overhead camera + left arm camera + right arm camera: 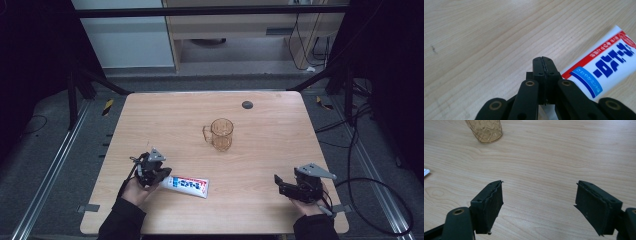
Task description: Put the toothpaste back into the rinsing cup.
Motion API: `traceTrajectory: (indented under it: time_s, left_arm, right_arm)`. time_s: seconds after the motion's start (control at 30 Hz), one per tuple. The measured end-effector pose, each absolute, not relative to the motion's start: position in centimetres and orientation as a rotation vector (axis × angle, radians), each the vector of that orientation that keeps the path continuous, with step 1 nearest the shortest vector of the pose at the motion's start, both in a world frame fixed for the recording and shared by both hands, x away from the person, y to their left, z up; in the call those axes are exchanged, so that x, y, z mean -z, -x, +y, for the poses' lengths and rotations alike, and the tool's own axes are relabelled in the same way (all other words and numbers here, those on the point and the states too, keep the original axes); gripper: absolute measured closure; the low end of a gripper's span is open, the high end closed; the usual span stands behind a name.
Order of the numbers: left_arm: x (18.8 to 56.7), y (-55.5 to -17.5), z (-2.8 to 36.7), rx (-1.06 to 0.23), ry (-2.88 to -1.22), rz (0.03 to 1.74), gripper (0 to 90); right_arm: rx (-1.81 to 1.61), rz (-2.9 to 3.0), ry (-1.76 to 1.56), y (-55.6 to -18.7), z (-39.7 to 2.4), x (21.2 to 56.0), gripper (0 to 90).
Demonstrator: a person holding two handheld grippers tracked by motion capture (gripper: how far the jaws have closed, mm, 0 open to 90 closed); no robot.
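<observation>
Two pressed-together jaws beside toothpaste tube (pixel 599 67)

A white toothpaste tube (pixel 186 185) with a red band and blue lettering lies flat near the table's front edge, well apart from the amber glass mug, one end just beside the closed left gripper (pixel 162 175).

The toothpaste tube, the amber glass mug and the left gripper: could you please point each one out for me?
toothpaste tube (pixel 187 186), high view, middle of its printed body.
amber glass mug (pixel 221 134), high view, its side wall.
left gripper (pixel 543 65), left gripper view, where its shut fingers meet.
</observation>
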State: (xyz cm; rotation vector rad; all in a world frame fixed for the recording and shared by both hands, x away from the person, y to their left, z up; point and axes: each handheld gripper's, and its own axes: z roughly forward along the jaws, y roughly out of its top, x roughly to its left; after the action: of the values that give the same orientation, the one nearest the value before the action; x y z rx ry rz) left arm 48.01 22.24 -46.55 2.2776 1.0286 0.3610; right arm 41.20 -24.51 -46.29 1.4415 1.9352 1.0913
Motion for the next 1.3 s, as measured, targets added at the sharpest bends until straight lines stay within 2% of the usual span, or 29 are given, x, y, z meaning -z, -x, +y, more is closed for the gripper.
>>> traceTrajectory:
  time_s: [0.63,1.03,1.17,1.3]
  left_arm:
    - [47.0,-44.6,22.9,-0.33,-2.308,1.013,89.1]
    - [46.0,-44.3,23.4,-0.361,-2.301,1.01,88.4]
    - [44.7,-44.6,24.0,-0.376,-2.258,1.026,79.4]
    - [43.8,-44.9,24.2,-0.396,-2.222,1.049,57.1]
  right_arm:
    - [-1.091,1.933,-1.44,-41.1,-24.6,46.2,21.9]
    - [-1.093,1.927,-1.444,-41.1,-24.8,46.3,21.9]
    - [-1.094,1.927,-1.441,-41.1,-24.9,46.3,21.9]
    - [-1.095,1.929,-1.447,-41.2,-25.0,46.4,21.9]
